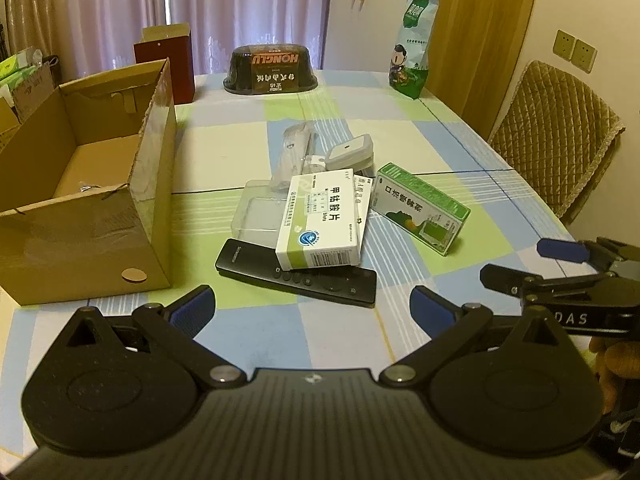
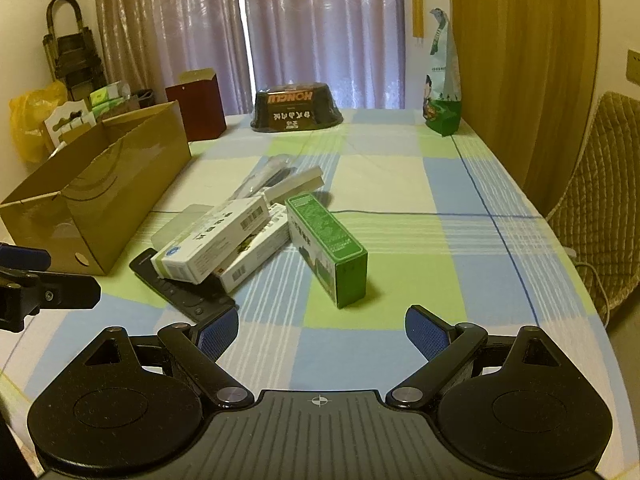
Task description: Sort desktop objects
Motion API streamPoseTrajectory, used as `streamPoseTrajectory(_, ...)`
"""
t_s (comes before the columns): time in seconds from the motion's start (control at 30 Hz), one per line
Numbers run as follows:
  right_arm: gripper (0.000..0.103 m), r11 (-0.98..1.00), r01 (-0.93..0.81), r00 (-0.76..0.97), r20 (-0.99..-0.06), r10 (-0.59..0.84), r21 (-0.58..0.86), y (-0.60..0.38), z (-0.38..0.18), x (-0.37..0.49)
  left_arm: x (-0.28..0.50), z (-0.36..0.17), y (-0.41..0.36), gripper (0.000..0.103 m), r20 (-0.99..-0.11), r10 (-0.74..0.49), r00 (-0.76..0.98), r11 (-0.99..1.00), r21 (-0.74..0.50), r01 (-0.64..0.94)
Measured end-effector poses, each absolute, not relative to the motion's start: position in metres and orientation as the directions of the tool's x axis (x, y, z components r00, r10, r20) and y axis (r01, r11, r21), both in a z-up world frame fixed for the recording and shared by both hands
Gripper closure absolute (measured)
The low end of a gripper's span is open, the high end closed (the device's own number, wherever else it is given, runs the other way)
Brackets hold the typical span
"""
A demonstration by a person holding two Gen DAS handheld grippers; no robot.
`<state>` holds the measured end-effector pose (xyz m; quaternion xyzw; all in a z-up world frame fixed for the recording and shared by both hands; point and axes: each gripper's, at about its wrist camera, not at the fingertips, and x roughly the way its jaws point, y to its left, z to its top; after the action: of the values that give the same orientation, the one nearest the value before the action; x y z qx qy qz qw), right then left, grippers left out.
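Observation:
A pile lies mid-table: a black remote point(image 1: 296, 278) point(image 2: 180, 292) with a white-and-green medicine box point(image 1: 320, 220) point(image 2: 212, 244) across it, a second white box point(image 2: 256, 256) below, and a clear plastic tray point(image 1: 256, 216). A green box point(image 1: 420, 208) point(image 2: 328, 244) stands on its side to the right. An open cardboard box point(image 1: 80, 200) point(image 2: 100, 200) sits at the left. My left gripper point(image 1: 312, 308) is open, just short of the remote. My right gripper point(image 2: 322, 326) is open near the green box, holding nothing.
Behind the pile lie a clear plastic package point(image 1: 296, 148) and a small white device point(image 1: 352, 152). At the far end stand a dark HONGLU container point(image 1: 270, 68), a dark red box point(image 1: 168, 64) and a green snack bag point(image 1: 412, 48). A padded chair point(image 1: 560, 140) flanks the right edge.

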<state>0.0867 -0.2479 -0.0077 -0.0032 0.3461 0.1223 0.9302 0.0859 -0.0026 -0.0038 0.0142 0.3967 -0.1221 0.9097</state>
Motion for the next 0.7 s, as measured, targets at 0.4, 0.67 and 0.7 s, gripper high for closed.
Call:
streamPoseTrajectory(0.4, 0.010, 0.932, -0.363, 0.691, -0.671, 0.267, -0.004, -0.251, -0.021, 0.137, 0.129, -0.022, -0.010, 0.001, -0.741, -0.238, 0.628, 0.962, -0.092, 0.256)
streamPoseTrajectory(0.67, 0.011, 0.897, -0.441, 0.653, -0.697, 0.296, -0.031, -0.257, -0.033, 0.168, 0.160, -0.040, -0.012, 0.005, -0.755, -0.264, 0.600, 0.958, -0.133, 0.254)
streamPoseTrajectory(0.7, 0.011, 0.894, -0.447, 0.648, -0.700, 0.301, -0.029, -0.258, -0.035, 0.171, 0.164, -0.044, -0.012, 0.005, -0.759, -0.265, 0.595, 0.958, -0.139, 0.250)
